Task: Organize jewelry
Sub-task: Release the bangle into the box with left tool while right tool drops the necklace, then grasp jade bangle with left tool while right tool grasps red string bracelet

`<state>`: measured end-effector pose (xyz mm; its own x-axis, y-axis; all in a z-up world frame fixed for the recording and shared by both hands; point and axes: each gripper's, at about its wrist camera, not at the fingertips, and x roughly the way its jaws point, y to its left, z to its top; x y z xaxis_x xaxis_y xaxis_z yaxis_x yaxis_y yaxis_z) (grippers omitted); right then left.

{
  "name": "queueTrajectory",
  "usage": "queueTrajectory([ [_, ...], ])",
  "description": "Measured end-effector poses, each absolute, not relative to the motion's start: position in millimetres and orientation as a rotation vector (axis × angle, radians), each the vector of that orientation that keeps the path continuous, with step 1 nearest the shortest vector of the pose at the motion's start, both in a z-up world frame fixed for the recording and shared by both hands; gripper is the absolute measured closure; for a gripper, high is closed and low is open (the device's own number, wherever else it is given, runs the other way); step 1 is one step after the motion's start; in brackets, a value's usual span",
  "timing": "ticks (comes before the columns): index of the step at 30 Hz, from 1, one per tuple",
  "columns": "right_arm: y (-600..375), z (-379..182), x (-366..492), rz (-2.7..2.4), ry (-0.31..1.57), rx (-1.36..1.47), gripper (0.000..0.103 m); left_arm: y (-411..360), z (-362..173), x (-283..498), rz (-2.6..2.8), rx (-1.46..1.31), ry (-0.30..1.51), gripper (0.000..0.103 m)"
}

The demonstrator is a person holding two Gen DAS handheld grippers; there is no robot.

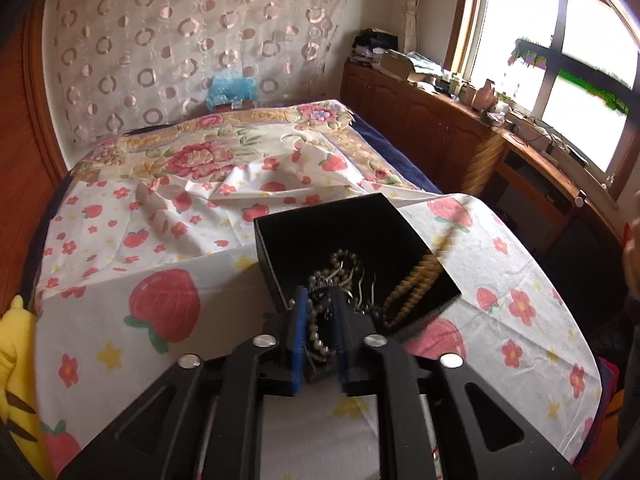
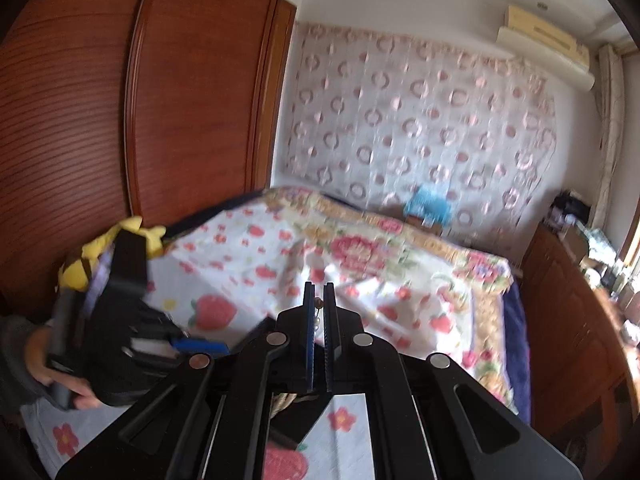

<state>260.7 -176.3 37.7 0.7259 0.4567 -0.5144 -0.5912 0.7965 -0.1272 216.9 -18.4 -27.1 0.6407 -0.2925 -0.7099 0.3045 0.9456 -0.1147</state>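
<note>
The bed is filling most of both views, lying under a strawberry-print sheet with a floral quilt showing at its far end. A yellow plush toy is sitting at the bed's edge by the wooden wardrobe.

A black jewelry box is resting open on the sheet, near the close end of the bed. Inside it, tangled strands are lying together: a tan bead necklace is trailing over the box's right rim and rising out of it (upper part blurred), and a grey bead strand is curling in the middle.

The left gripper is hanging over the box's near edge, jaws standing narrowly apart, with a pearl strand lying between the blue pads; whether the pads are pressing on it I cannot tell.

The right gripper is sitting closed to a thin slit, pinching a fine chain with small beads.

A hand is gripping the left gripper's handle.
</note>
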Motion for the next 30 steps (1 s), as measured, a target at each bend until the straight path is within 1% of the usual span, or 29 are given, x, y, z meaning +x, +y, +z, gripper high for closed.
queueTrajectory([
  [4, -170, 10, 264, 0.601, 0.554, -0.288, 0.097, -16, -27, 193, -0.331, 0.028, 0.794, 0.085],
  [5, -169, 5, 263, 0.608, 0.565, -0.286, 0.097, -14, -28, 188, -0.331, 0.026, 0.792, 0.082],
  [6, -168, 0, 262, 0.609, 0.573, -0.287, 0.097, -13, -30, 182, -0.332, 0.021, 0.793, 0.076],
  [8, -167, -6, 258, 0.598, 0.577, -0.289, 0.094, -10, -33, 172, -0.328, 0.017, 0.796, 0.071],
  [9, -168, -8, 257, 0.598, 0.582, -0.282, 0.093, -10, -35, 167, -0.325, 0.018, 0.798, 0.071],
  [10, -170, -11, 254, 0.602, 0.587, -0.270, 0.086, -9, -37, 161, -0.321, 0.019, 0.802, 0.070],
  [11, -172, -12, 252, 0.600, 0.587, -0.265, 0.078, -8, -39, 156, -0.320, 0.015, 0.806, 0.067],
  [12, -173, -15, 248, 0.600, 0.588, -0.262, 0.076, -6, -41, 151, -0.320, 0.010, 0.808, 0.062],
  [15, -178, -23, 238, 0.605, 0.604, -0.253, 0.076, -4, -48, 135, -0.317, -0.005, 0.819, 0.056],
  [23, -185, -74, 196, 0.620, 0.703, -0.234, 0.076, -12, -69, 97, -0.325, -0.001, 0.865, 0.049],
  [25, -188, -84, 188, 0.620, 0.728, -0.225, 0.076, -17, -73, 91, -0.339, 0.002, 0.877, 0.045],
  [27, -191, -93, 182, 0.620, 0.743, -0.218, 0.076, -25, -78, 87, -0.351, 0.012, 0.889, 0.039],
  [30, -198, -101, 173, 0.618, 0.762, -0.197, 0.076, -34, -82, 85, -0.361, 0.023, 0.899, 0.034],
])
